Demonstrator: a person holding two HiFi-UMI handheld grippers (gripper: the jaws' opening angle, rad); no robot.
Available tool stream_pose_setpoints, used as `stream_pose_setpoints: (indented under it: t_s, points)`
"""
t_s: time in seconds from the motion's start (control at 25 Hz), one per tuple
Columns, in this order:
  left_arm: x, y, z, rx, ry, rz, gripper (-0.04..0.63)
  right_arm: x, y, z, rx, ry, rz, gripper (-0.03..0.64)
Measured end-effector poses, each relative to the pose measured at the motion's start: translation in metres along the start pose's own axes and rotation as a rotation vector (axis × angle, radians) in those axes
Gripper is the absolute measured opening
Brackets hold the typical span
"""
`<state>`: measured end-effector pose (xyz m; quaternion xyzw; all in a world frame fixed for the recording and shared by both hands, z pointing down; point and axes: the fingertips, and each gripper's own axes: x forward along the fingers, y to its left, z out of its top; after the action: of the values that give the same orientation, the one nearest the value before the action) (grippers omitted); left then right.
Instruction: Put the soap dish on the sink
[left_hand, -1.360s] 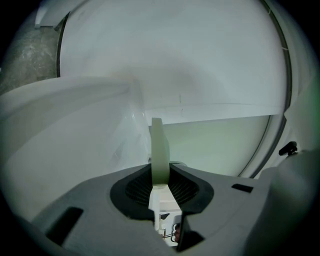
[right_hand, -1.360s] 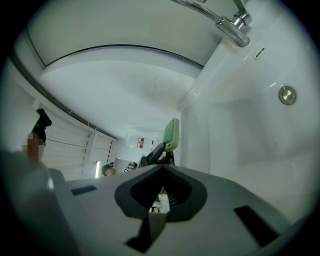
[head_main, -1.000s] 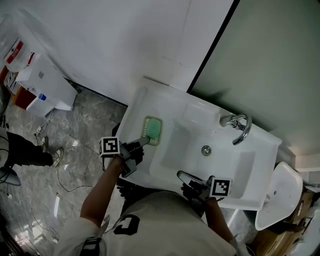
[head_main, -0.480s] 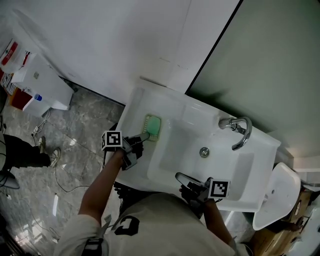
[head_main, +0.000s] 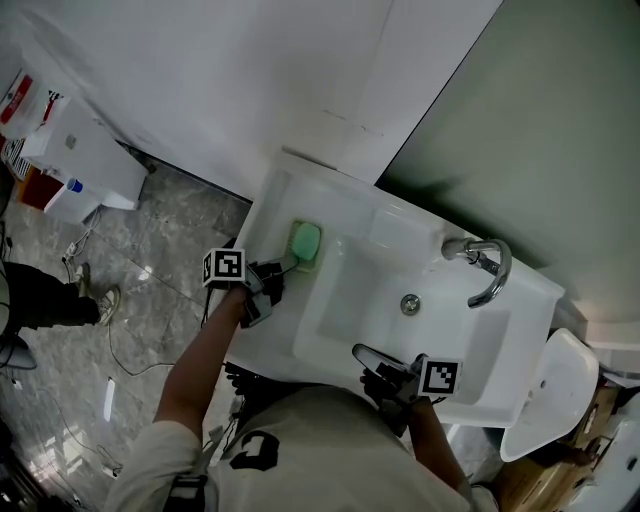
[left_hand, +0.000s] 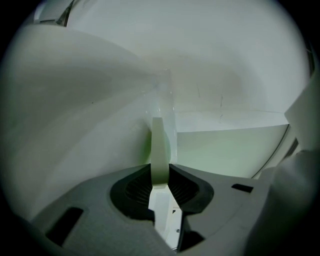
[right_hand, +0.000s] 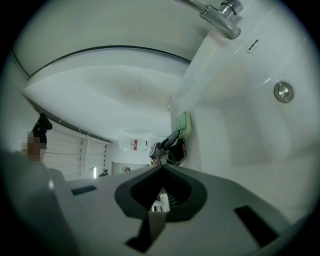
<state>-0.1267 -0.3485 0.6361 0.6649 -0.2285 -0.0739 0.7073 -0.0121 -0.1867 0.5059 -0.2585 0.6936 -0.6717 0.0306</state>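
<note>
In the head view a pale green soap dish (head_main: 305, 243) sits low over the left ledge of the white sink (head_main: 300, 195); I cannot tell whether it touches the ledge. My left gripper (head_main: 288, 264) is shut on the dish's near edge. The left gripper view shows the dish (left_hand: 160, 145) edge-on, pinched between the pads of that gripper (left_hand: 160, 176). My right gripper (head_main: 362, 352) hovers at the sink's front rim, shut and empty. From the right gripper view its closed jaws (right_hand: 161, 168) point across the basin toward the dish (right_hand: 184, 125) and the left gripper (right_hand: 170, 142).
A chrome faucet (head_main: 485, 265) stands at the back right of the basin, and the drain (head_main: 410, 303) lies in its middle. A white box (head_main: 85, 165) and a person's legs (head_main: 45, 300) are on the floor at left. A white fixture (head_main: 555, 400) stands at right.
My left gripper has come down with the soap dish onto the sink's left ledge, and the dish now looks flatter. The right gripper has barely shifted.
</note>
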Motion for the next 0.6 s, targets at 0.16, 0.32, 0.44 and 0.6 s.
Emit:
stream_pose_setpoints:
  t_s: [0.16, 0.32, 0.44, 0.6]
  points:
    - [0.003, 0.003, 0.003, 0.033, 0.033, 0.017, 0.089, 0.002, 0.000, 0.001, 0.000, 0.011, 0.006, 0.009]
    - [0.005, 0.003, 0.008, 0.040, 0.038, 0.032, 0.092, 0.003, -0.004, 0.003, 0.006, 0.012, -0.002, 0.009]
    - [0.007, 0.006, 0.009, 0.036, 0.045, 0.062, 0.096, 0.003, -0.007, 0.005, 0.013, 0.008, -0.011, 0.009]
    - [0.010, 0.007, 0.015, 0.105, 0.051, 0.130, 0.101, 0.006, -0.003, 0.005, 0.002, 0.011, 0.008, 0.009]
